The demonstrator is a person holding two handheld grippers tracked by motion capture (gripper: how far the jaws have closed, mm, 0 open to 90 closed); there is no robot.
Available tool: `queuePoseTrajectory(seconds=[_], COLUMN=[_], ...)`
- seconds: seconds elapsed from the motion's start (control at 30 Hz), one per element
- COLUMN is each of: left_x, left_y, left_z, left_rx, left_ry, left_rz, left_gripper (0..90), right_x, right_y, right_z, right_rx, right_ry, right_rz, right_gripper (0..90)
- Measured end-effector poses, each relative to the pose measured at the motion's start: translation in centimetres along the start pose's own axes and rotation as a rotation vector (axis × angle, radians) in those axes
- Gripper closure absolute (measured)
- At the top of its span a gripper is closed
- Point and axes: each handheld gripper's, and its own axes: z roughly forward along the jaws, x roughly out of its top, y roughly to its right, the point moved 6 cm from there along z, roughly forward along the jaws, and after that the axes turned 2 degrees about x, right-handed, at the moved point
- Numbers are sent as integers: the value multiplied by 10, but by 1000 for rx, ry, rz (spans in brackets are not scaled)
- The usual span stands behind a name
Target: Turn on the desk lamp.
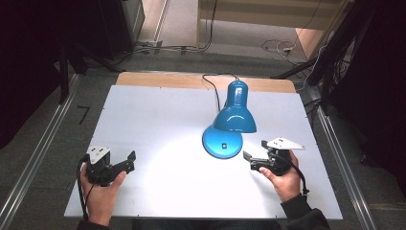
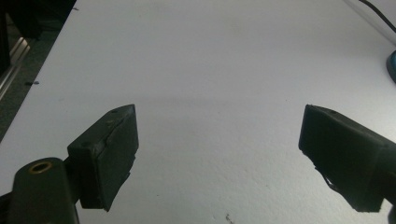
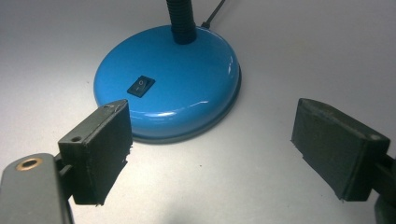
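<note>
Right tool (image 3: pixel 210 154) spread, aimed at lamp base (image 3: pixel 168 79) near tabletop (image 1: pixel 158 120) centre; rocker switch (image 3: pixel 141 87) untouched. Left tool (image 2: pixel 219 154) spread, idle near front-left corner.

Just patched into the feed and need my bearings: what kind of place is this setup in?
Probably a lab or recording workspace, not a home. A white board serves as the tabletop and carries a single blue desk lamp, metal rails run along the floor on both sides, and loose cables trail across the floor behind.
</note>
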Motion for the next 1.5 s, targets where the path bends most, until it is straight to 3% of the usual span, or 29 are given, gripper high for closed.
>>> queuePoseTrajectory(seconds=[0.5, 1.5], left_x=[-1, -2], left_y=[-3, -4], left_z=[-1, -2], left_rx=[-2, 1], left_ry=[-4, -6], left_rz=[-9, -15], left_gripper=[124, 124], right_x=[-12, -27], right_y=[24, 48], right_z=[-22, -53], right_rx=[-50, -111], right_ry=[2, 11], right_rz=[22, 64], right_gripper=[113, 113])
